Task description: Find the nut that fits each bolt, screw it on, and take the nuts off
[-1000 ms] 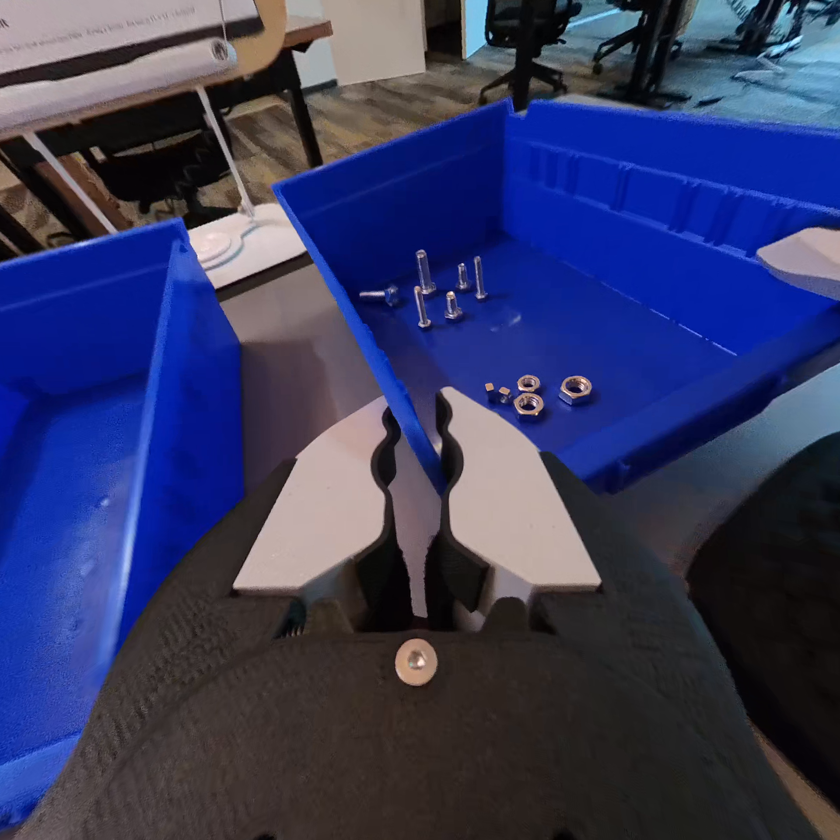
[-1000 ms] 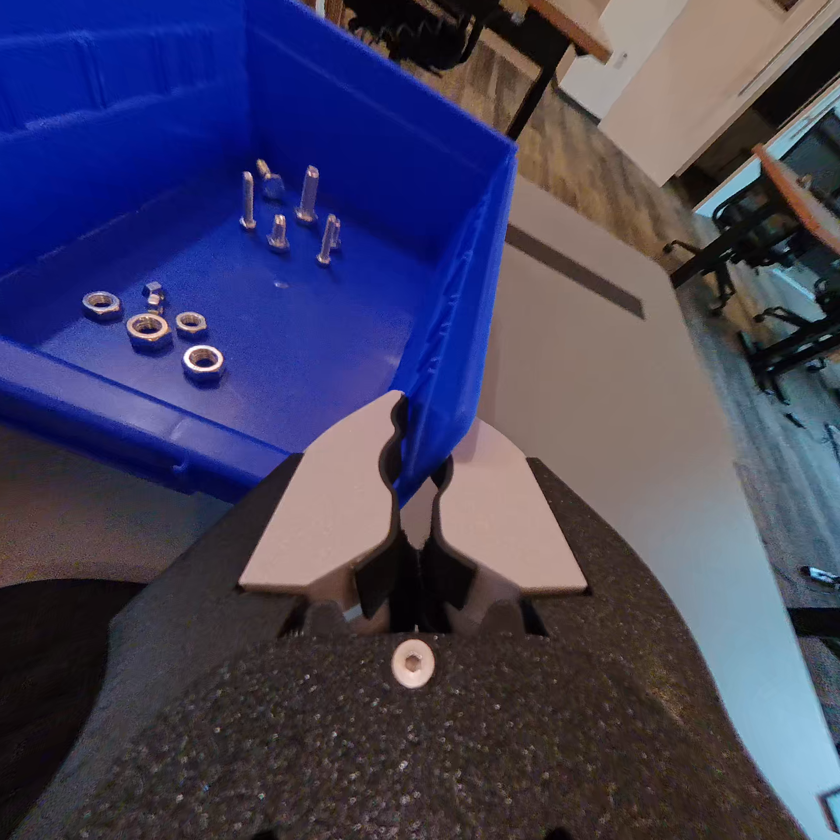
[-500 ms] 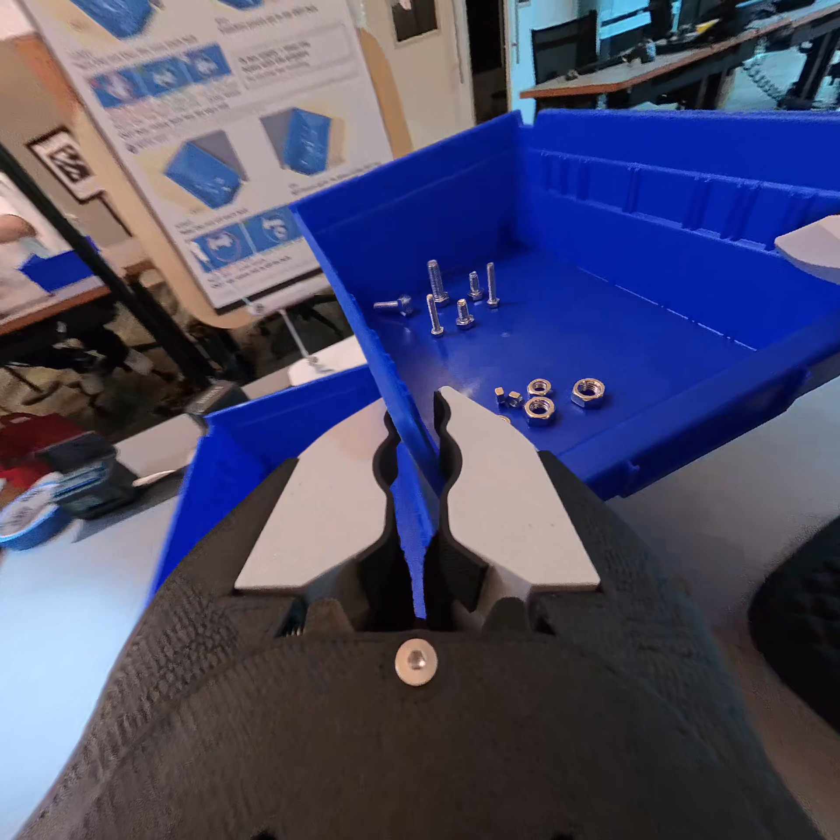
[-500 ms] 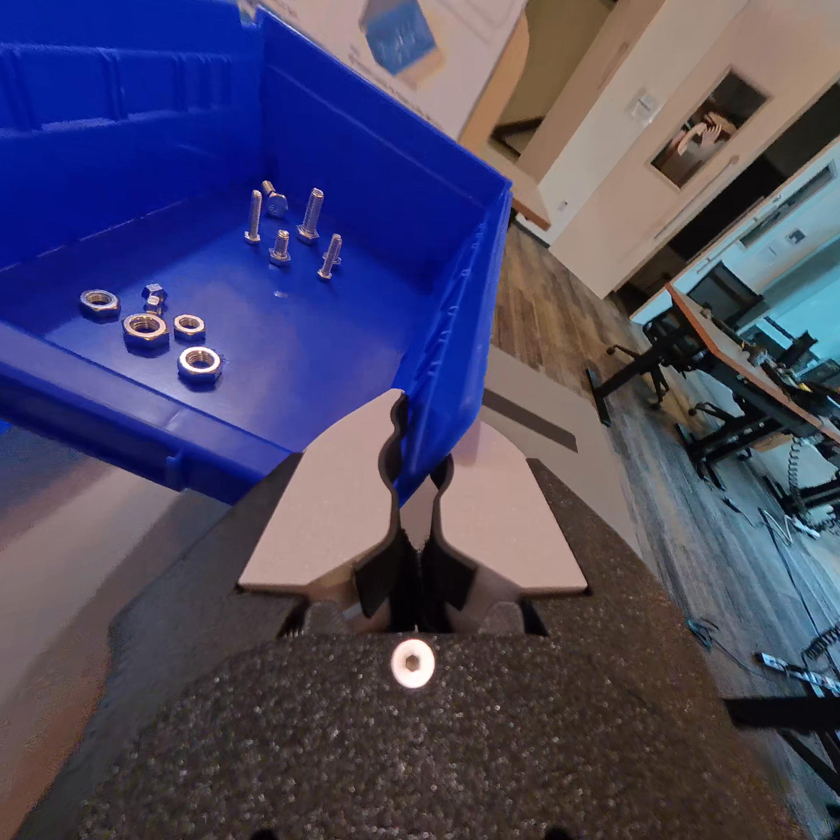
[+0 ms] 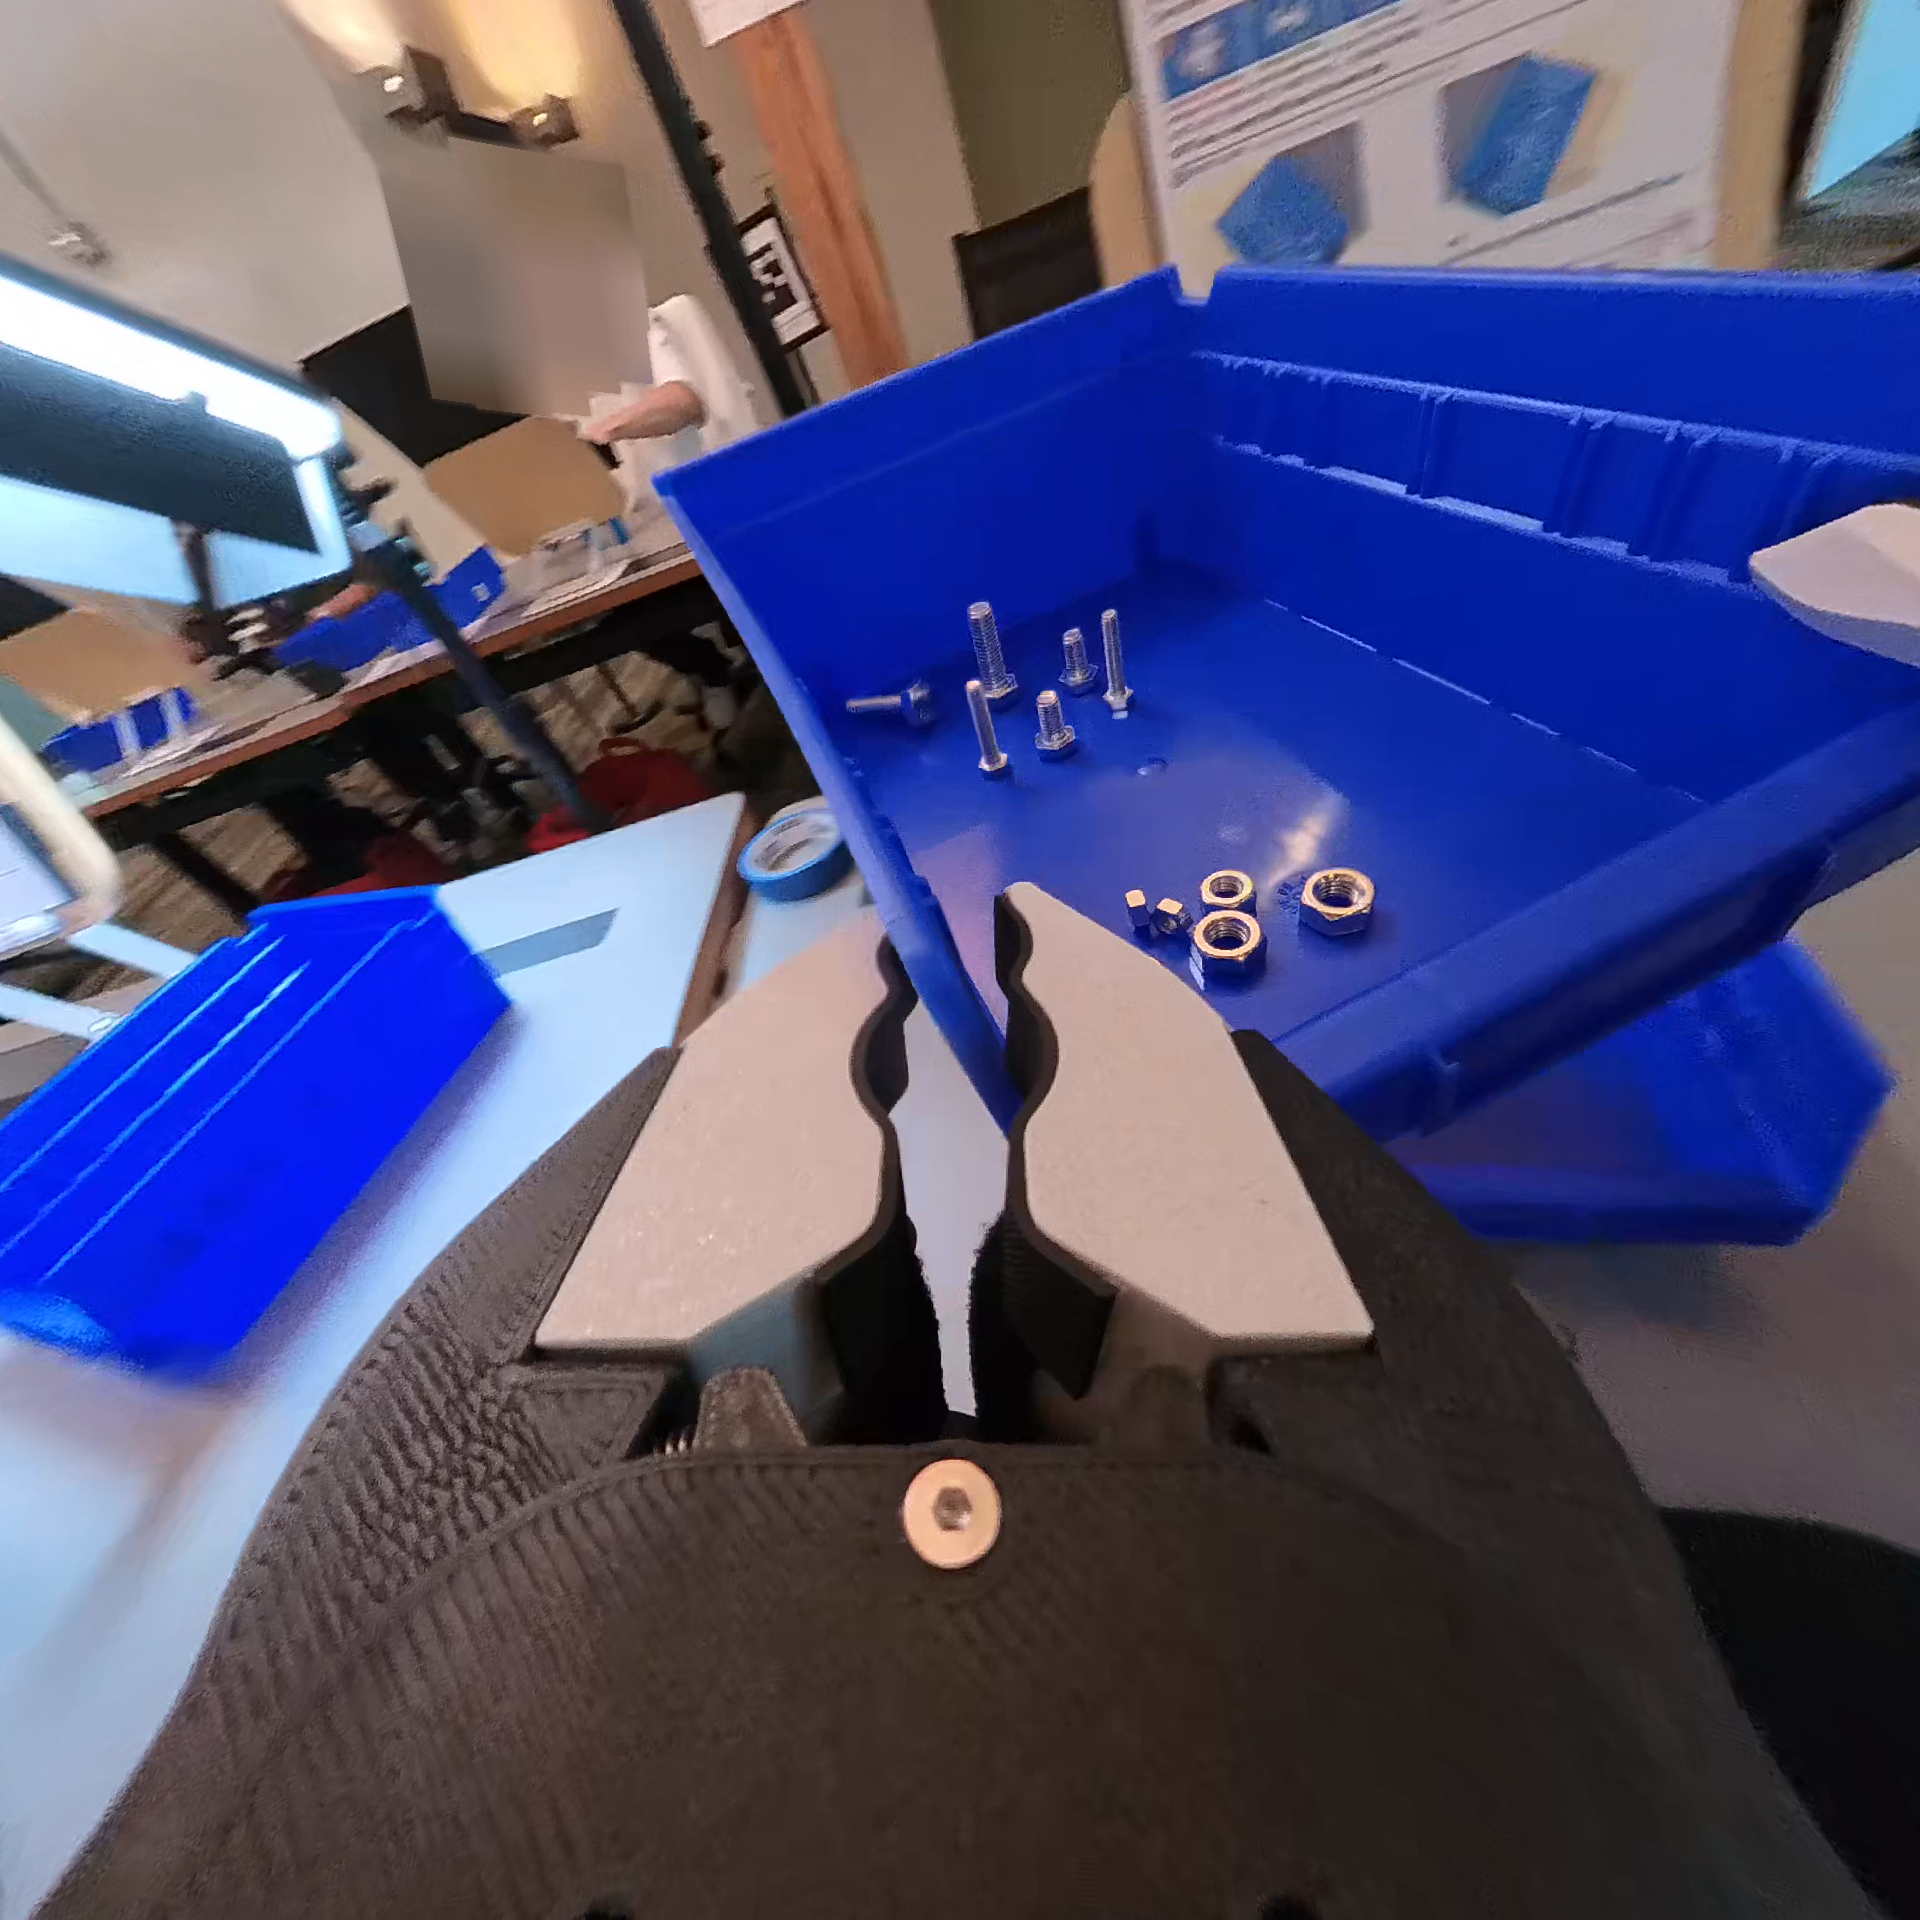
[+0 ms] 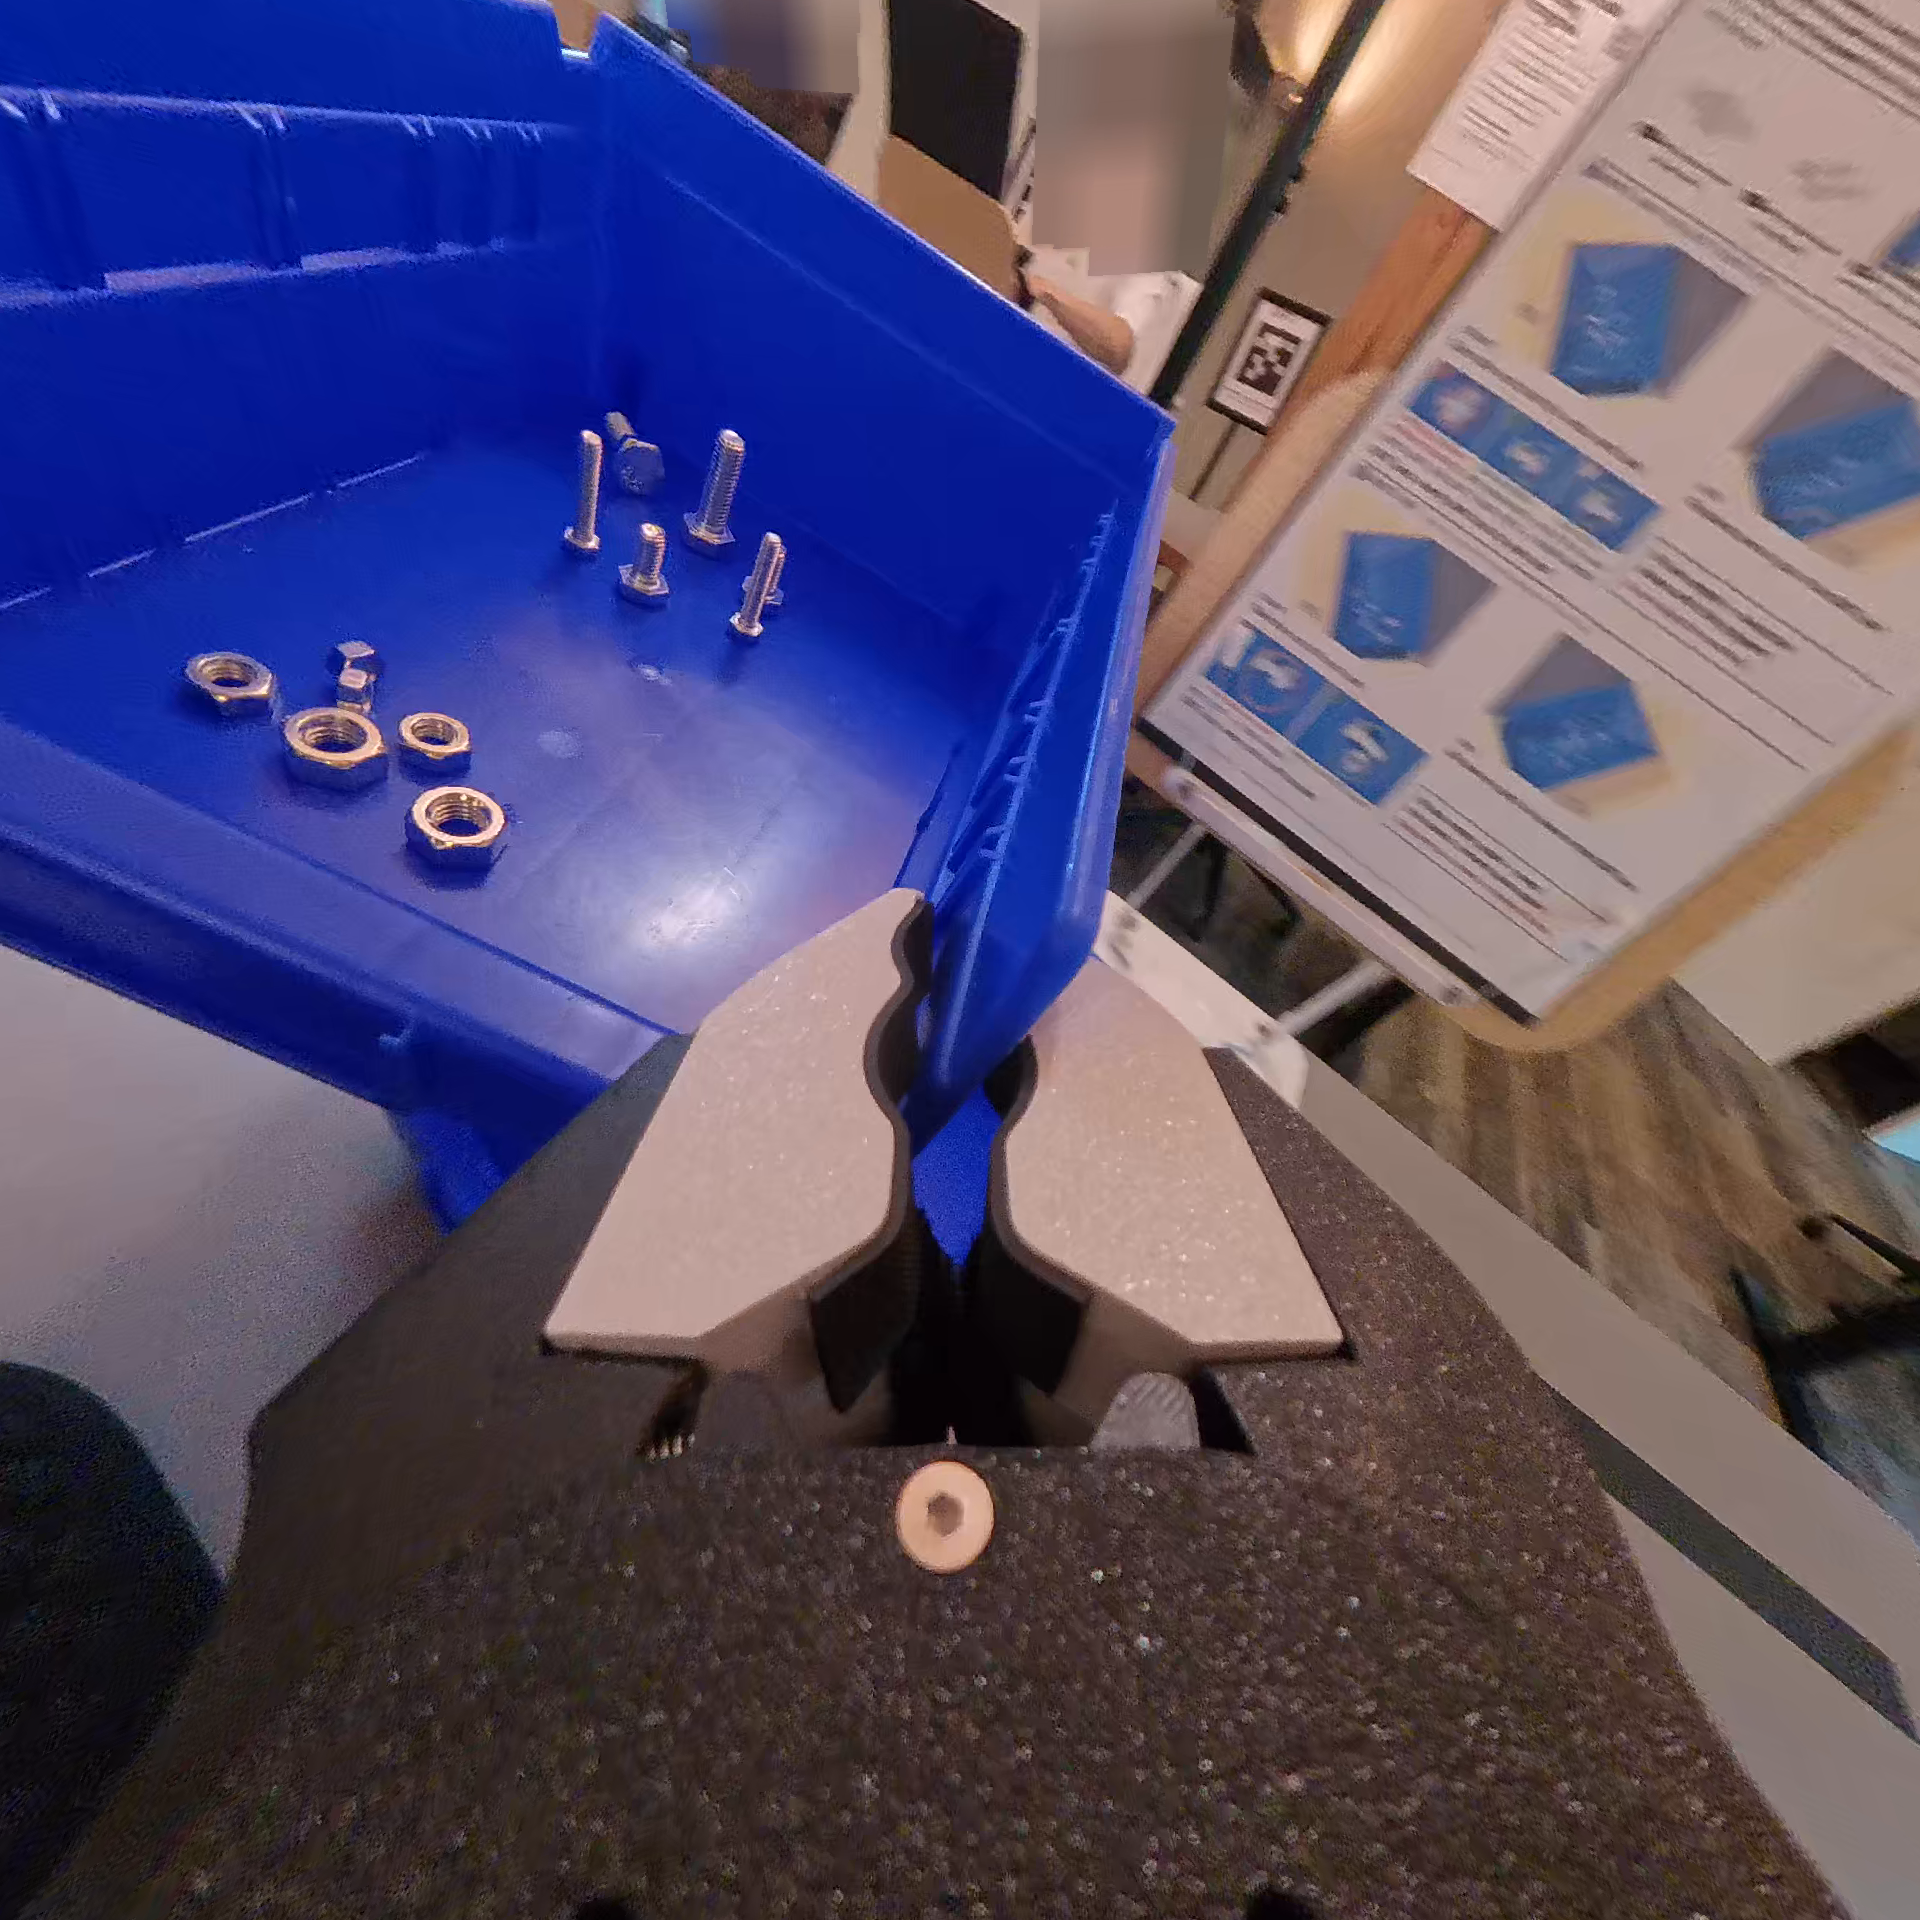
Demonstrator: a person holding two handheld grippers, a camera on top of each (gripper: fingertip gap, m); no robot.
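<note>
Both hand-held grippers are pinching the blue bin: the left hand-held gripper (image 5: 951, 997) clamps its left wall, the right hand-held gripper (image 6: 971, 997) its right wall, and the bin (image 5: 1455, 1049) hangs tilted above the tabletop (image 5: 582, 977). Bolts (image 5: 1039, 686) stand ahead of the left fingers, nuts (image 5: 1236, 920) just right of them. Any slip on those thin walls could, I reckon, send the hardware sliding and toppling.
</note>
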